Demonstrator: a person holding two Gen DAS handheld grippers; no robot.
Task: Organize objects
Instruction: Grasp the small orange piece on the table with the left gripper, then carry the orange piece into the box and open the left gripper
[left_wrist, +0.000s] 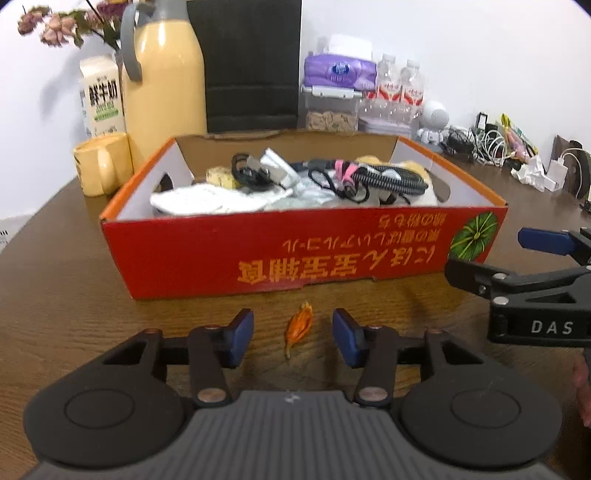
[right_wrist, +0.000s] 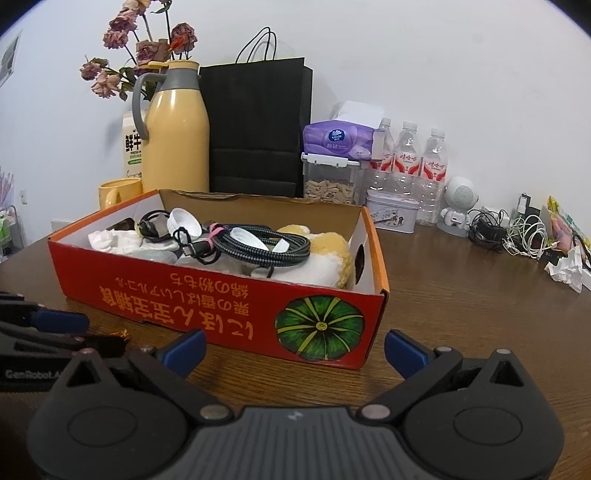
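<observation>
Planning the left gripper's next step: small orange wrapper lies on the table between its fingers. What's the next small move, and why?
Probably close the left gripper on the small crinkled orange wrapper. It lies loose on the brown wooden table, between the open blue-padded fingers with neither touching it, just short of the red cardboard box, where it likely belongs.

right gripper (left_wrist: 546, 254) – "DAS" | left gripper (right_wrist: 55, 332) – "GenRobot.A" | milk carton (left_wrist: 100, 96) – "鲜牛奶"
</observation>
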